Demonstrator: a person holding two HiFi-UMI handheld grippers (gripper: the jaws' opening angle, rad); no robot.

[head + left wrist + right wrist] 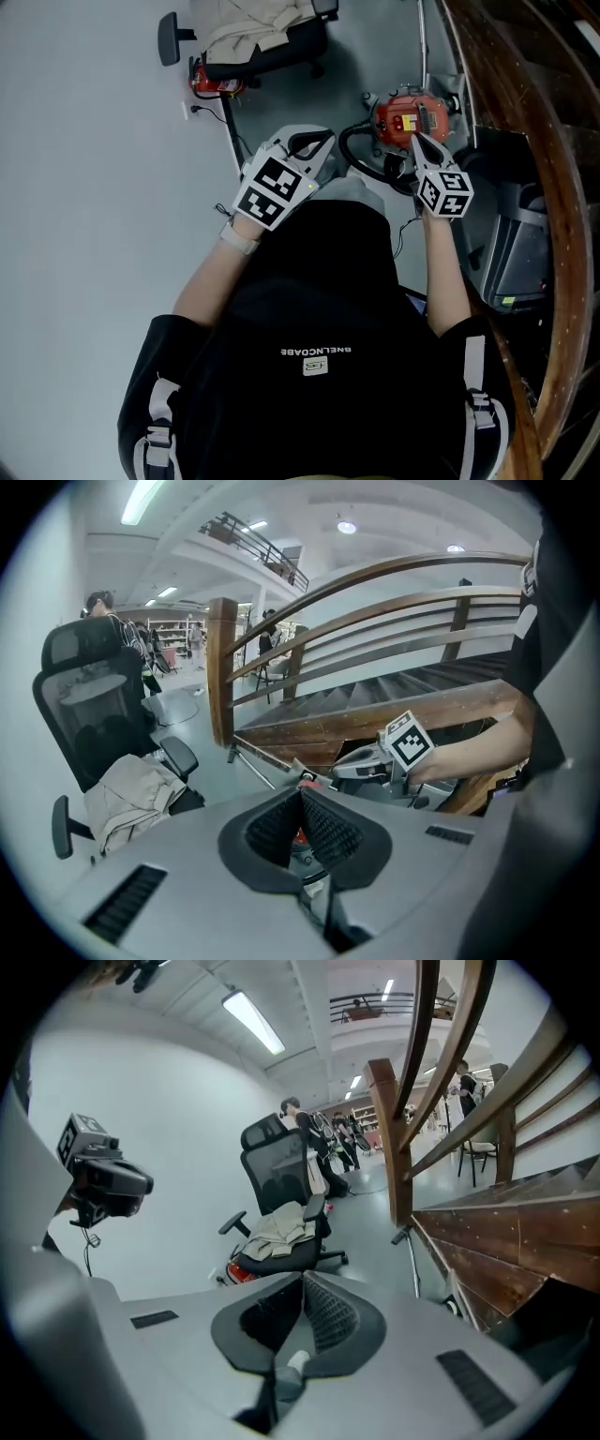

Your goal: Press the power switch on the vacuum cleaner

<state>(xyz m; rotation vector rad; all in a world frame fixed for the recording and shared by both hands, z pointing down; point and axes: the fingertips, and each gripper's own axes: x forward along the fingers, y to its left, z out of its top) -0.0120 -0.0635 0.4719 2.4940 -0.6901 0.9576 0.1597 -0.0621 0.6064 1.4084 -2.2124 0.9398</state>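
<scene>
A black shirt [319,375] is seen from above nearest the camera, with both forearms stretched forward. The left tool [312,142] is held out over the grey floor [94,187]. In the left gripper view its two ribbed jaws are brought together at the tips, and nothing is clamped between them. The right tool [417,141] is held further to the right. In the right gripper view its jaws are likewise closed tip to tip on nothing.

In the head view the right tool's tip is seen at the near edge of the vacuum cleaner [410,114]; whether it is touching cannot be told. The vacuum cleaner, a red body with a yellow panel on top, is set on the floor just ahead of the right tool, at the foot of the wooden staircase [525,112]. A black hose [345,155] is looped out from its left side, between the two tools. A patch of the red body is also seen through the gap behind the left tool's closed tips.

Further off to the left, a black office chair [281,49] is stood with a beige garment [253,23] heaped on its seat. A small red object [214,84] is seen on the floor beside the chair's base. In the right gripper view a person [292,1110] is made out far behind the chair.
</scene>
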